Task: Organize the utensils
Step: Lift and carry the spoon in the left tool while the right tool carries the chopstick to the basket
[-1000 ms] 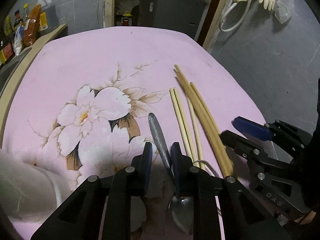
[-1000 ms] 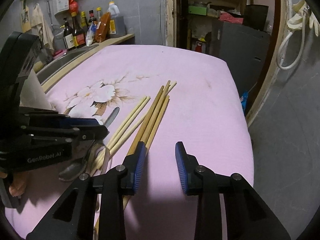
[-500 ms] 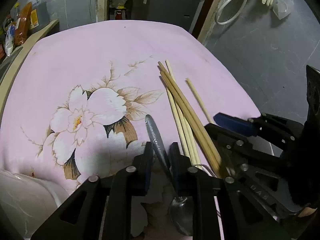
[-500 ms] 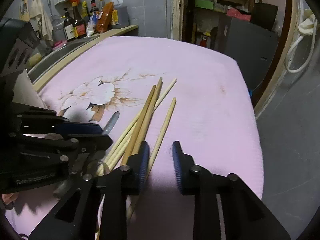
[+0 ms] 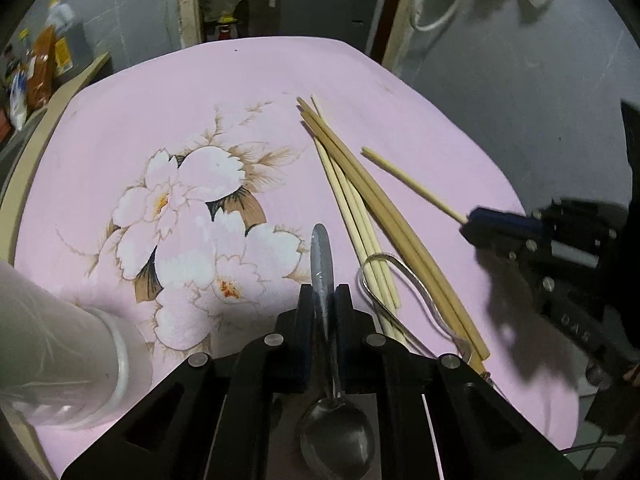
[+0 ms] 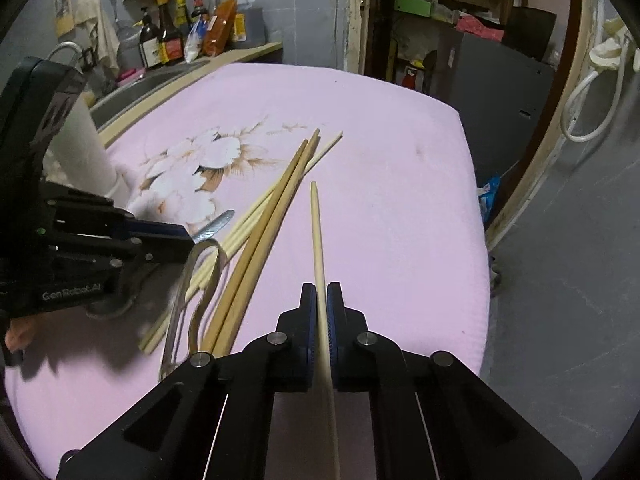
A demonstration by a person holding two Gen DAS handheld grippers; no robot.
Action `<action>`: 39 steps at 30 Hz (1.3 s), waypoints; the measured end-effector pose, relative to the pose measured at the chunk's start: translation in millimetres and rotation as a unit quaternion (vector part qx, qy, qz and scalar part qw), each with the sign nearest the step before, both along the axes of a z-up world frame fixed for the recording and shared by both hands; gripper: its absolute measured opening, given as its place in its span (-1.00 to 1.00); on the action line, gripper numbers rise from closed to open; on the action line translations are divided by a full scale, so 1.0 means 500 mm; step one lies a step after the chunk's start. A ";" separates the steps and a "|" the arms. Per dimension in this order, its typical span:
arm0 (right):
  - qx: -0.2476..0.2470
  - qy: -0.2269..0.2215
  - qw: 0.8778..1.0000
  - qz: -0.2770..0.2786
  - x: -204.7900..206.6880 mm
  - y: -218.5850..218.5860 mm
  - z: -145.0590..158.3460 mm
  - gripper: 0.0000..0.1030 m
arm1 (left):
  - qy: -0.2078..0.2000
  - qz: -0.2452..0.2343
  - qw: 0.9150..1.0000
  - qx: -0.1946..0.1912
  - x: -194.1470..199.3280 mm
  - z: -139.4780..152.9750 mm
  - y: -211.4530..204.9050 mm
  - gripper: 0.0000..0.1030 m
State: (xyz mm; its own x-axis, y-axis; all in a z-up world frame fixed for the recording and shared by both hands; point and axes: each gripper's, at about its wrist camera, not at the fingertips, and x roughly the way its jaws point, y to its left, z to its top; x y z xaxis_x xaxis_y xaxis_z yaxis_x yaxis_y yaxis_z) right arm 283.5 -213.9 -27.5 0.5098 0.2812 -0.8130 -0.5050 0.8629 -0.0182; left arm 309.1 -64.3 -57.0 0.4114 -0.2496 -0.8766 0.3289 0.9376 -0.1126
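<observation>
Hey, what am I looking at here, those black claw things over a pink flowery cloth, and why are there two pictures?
Those claws are two handheld grippers; a person holds one in each hand. Each carries a wide-angle camera looking along its fingers, hence two pictures, one per hand.

The left gripper has been closing and now pinches a metal spoon by its handle. The right gripper has just closed on a single pale chopstick.

On the pink cloth lie the other chopsticks in a loose bunch and a thin bent metal utensil I cannot identify. A white cylinder stands by the left gripper. Bottles stand on the counter behind.
</observation>
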 end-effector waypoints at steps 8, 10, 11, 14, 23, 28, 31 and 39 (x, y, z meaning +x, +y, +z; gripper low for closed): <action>0.000 0.039 0.999 -0.002 0.065 0.035 -0.015 -0.53 | 0.041 -0.004 0.999 -0.025 0.031 -0.003 0.010 -0.84; -0.005 0.048 0.999 -0.001 0.078 0.046 -0.017 -0.51 | 0.055 0.005 0.997 -0.051 0.043 -0.004 0.031 -0.85; -0.007 0.048 0.999 0.000 0.079 0.049 -0.017 -0.57 | 0.060 0.012 0.996 -0.063 0.046 -0.006 0.038 -0.86; 0.005 0.049 0.999 -0.002 0.073 0.047 -0.012 -0.88 | 0.064 0.030 0.994 -0.087 0.040 -0.009 0.055 -0.88; 0.153 -0.012 0.987 -0.038 -0.035 -0.018 0.036 -0.94 | -0.041 0.025 0.995 -0.086 -0.037 0.025 0.058 -0.88; 0.202 -0.115 0.972 -0.038 -0.115 -0.014 0.078 -0.94 | -0.154 0.039 0.984 -0.077 -0.119 0.052 0.045 -0.88; 0.224 -0.187 0.956 -0.031 -0.159 0.002 0.095 -0.94 | -0.203 0.060 0.975 -0.066 -0.150 0.067 0.041 -0.88; 0.227 -0.287 0.930 -0.015 -0.207 0.053 0.122 -0.94 | -0.306 0.107 0.944 -0.071 -0.208 0.124 0.074 -0.88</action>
